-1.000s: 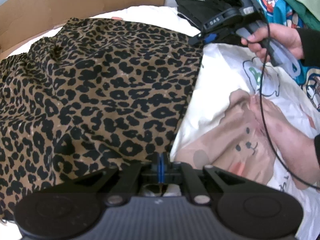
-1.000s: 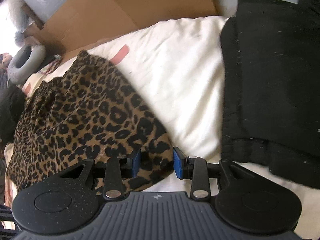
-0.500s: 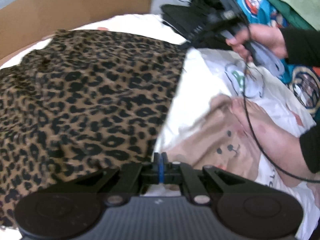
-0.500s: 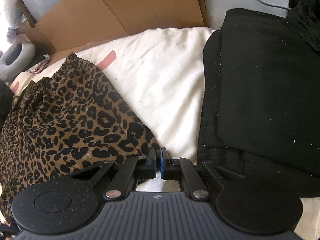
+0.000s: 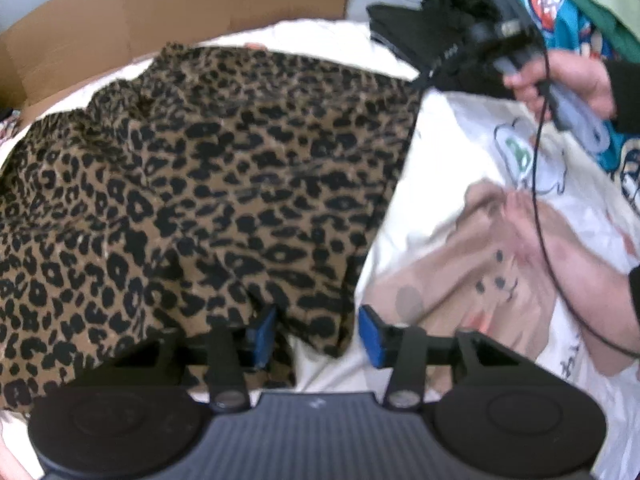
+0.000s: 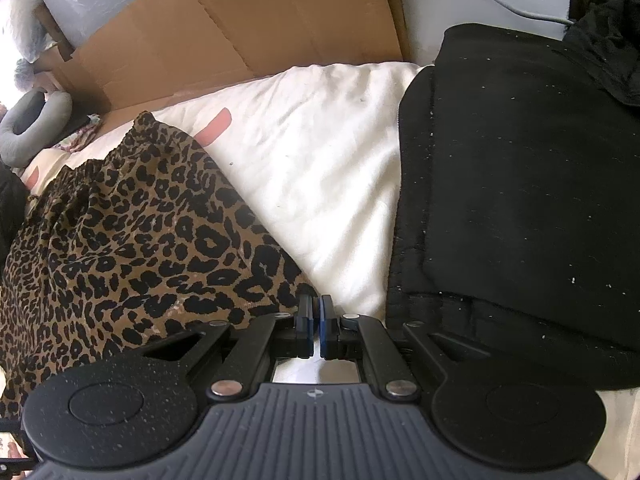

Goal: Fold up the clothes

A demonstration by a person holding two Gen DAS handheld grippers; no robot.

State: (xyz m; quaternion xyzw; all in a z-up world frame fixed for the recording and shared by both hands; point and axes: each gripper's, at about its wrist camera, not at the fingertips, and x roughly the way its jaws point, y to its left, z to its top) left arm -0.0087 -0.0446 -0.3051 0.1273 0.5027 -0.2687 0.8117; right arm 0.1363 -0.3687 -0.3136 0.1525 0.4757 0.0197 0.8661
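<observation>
Two grippers work at the near edge of a leopard-print garment [image 5: 208, 200] that lies spread over a white bedcover [image 6: 320, 168]. The left gripper [image 5: 316, 332] has its jaws opening: the blue pads [image 5: 262, 330] stand apart, the lower right corner of the leopard cloth hangs between them, and neither pad presses on it. The right gripper [image 6: 315, 320] has its jaws pressed together at the cloth's far right corner; the leopard fabric runs right up to the pads, but whether any of it is pinched I cannot tell. In the left wrist view a hand [image 5: 568, 80] holds that right gripper by its grey handle, a black cable [image 5: 538, 184] trailing down from it across a cartoon-printed sheet [image 5: 460, 248]. A folded black garment [image 6: 520, 208] lies just right of the right gripper, apart from the leopard cloth. Flattened cardboard [image 6: 240, 28] stands behind the bed, and a grey neck pillow [image 6: 32, 124] sits at far left.
</observation>
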